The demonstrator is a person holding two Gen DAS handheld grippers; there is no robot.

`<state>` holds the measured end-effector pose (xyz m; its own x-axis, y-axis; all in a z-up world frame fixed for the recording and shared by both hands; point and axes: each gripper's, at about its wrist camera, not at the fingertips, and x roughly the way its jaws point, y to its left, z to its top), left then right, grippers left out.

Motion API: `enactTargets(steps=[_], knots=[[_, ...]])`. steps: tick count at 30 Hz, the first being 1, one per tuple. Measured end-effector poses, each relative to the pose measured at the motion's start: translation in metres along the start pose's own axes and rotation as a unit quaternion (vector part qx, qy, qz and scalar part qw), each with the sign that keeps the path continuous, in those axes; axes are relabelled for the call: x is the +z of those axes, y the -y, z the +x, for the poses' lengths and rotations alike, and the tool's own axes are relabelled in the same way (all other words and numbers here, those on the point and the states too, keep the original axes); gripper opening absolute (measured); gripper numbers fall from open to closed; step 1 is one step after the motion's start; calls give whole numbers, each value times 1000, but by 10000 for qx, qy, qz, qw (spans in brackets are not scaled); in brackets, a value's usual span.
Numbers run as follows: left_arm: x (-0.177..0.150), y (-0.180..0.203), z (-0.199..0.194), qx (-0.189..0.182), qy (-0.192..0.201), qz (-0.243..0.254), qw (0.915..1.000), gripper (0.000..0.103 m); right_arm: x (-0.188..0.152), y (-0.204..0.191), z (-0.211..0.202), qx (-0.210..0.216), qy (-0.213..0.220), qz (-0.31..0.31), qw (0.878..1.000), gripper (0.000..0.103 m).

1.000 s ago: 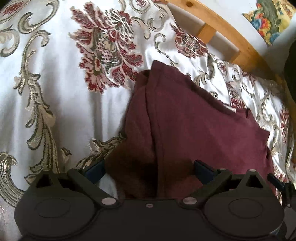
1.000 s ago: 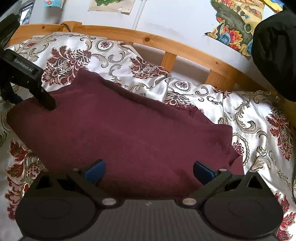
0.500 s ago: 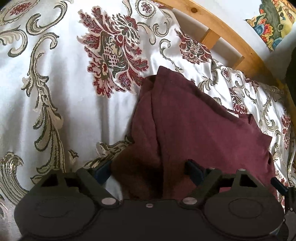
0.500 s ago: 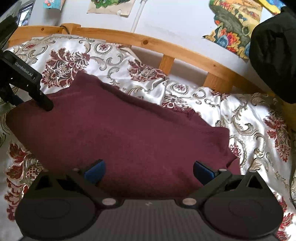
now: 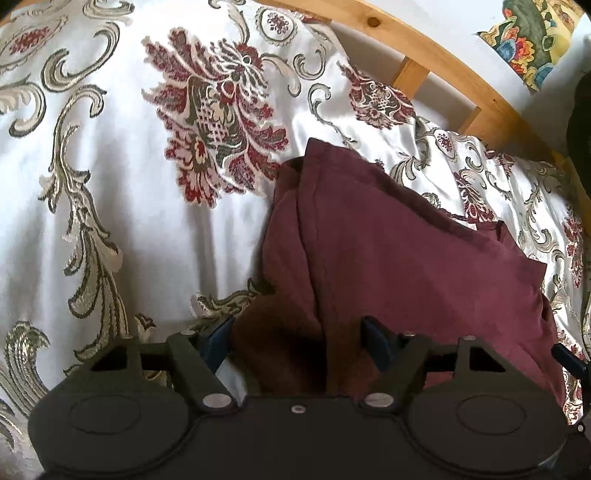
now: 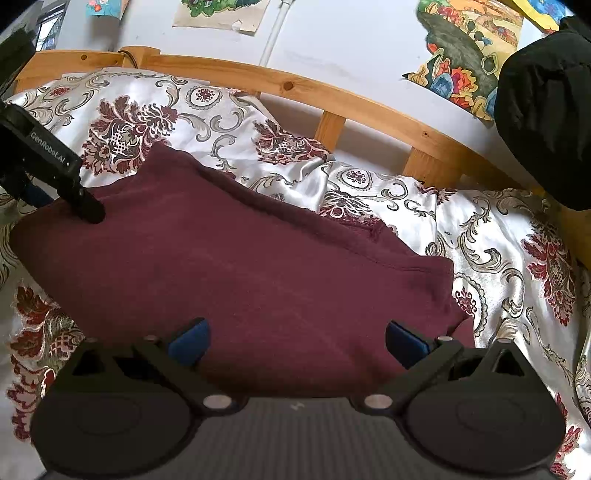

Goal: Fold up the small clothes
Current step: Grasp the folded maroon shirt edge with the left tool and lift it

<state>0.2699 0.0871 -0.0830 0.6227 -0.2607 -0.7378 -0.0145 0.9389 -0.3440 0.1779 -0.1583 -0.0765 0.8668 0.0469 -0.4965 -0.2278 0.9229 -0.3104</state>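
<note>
1. On a bed, a white satin cover (image 6: 480,229) with dark red flowers and grey-gold scrolls spreads across both views; it lies smooth on the left and rumples into folds towards the rail.
2. Behind the cover runs a pale wooden rail (image 6: 332,92) with short upright slats, and behind that a white wall (image 6: 332,44).
3. Bright painted pictures (image 6: 469,51) hang on the wall, and a thin white pipe (image 6: 275,29) runs down it.
4. A black bulky thing (image 6: 546,110) fills the upper right of the right wrist view; what it is cannot be told.
5. A maroon garment (image 6: 240,266) lies folded on the cover, one long edge towards the rail, with doubled layers showing along its left end in the left wrist view (image 5: 406,258).
6. The left gripper (image 5: 295,332) sits over that left end. Its jaws have just been closing and stand at a middling gap, with a bunched ridge of the garment between the blue pads (image 5: 373,336). The left pad lies at the cloth's edge by the cover and the right pad is over the cloth; whether they press on it yet cannot be told.
7. From the right wrist view, the left gripper (image 6: 88,210) shows as a black finger whose tip meets the garment's far left corner.
8. The right gripper (image 6: 295,339) stands wide, its blue pads (image 6: 188,341) well apart over the near edge of the garment, with flat cloth spanning the gap and nothing pinched.
</note>
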Motion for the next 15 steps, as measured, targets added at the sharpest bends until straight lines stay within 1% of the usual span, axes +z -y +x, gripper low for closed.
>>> enactTargets(steps=[1,3,4,6,7,9,12,15], knots=[[0,-1,0,-10,6,-13,10000,73,0,0,0,-1,-7,17,10000,103],[-1,-1,-2,-14,50,-25,10000,65,0,1,0,1,-38,59,10000,103],[-1,0,-4,-37,100,-32,9999,63,1,2,0,7,-61,82,9999,103],[0,2,-7,-109,201,-3,9997,51,1,4,1,29,-106,134,9999,103],[0,4,-8,-129,240,43,9996,49,2,5,0,33,-121,165,9998,103],[-1,7,-10,-170,303,119,9993,39,3,7,-1,26,-139,231,9996,103],[0,9,-13,-206,364,140,9990,32,6,12,-4,-23,-127,358,9993,103],[6,13,-20,-115,321,30,9994,29,10,21,-8,-79,-65,522,9986,103]])
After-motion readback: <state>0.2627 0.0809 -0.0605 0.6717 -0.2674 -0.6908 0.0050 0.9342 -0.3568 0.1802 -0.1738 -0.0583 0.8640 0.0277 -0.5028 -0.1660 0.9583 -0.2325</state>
